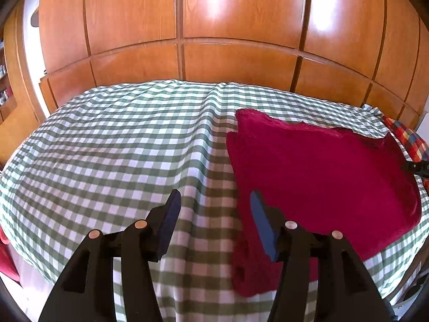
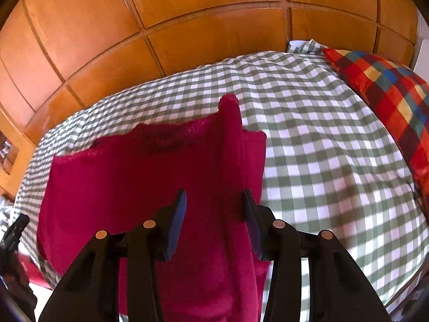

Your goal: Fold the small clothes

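Left gripper (image 1: 214, 204): jaws wide apart, holding nothing, over the sweater's left edge.
Sweater (image 1: 321, 171): crimson, spread on the checked bed (image 1: 107, 147), sides partly folded in.
Right gripper (image 2: 214, 204): jaws wide apart, gripping nothing, above the sweater's folded right strip.
Pillow (image 2: 388, 94): multicoloured, far right.

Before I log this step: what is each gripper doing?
Left gripper: open, holding nothing, over the checked bedspread.
Right gripper: open, above the red sweater, gripping nothing.
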`<action>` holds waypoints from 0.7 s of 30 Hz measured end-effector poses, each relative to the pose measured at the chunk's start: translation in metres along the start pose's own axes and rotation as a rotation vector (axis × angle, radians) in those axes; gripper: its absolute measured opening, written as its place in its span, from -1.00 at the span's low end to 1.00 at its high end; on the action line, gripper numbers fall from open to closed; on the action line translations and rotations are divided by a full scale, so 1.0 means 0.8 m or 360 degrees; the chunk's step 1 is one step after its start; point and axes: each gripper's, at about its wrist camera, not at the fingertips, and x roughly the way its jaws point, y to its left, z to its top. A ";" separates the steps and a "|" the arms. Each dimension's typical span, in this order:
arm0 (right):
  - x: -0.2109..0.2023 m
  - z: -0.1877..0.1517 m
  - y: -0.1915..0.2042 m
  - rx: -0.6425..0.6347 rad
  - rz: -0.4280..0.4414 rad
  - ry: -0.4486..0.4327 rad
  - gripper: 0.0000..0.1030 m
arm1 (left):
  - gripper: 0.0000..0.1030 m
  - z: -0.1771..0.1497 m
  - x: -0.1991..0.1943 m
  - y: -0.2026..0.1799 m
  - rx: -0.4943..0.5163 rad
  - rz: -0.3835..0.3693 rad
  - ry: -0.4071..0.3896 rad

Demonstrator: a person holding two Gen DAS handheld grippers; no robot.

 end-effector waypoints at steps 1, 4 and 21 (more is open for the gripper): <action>0.003 0.004 0.001 -0.0002 -0.0008 -0.0003 -0.18 | 0.04 0.002 0.003 0.000 0.0002 0.0004 0.0000; 0.012 0.015 0.002 0.0013 -0.0015 0.0002 -0.18 | 0.04 0.009 0.019 0.001 0.0004 -0.0012 0.0021; 0.052 0.059 -0.013 0.0093 -0.0086 -0.0004 -0.18 | -0.31 0.067 0.128 0.003 -0.0288 -0.0406 0.0194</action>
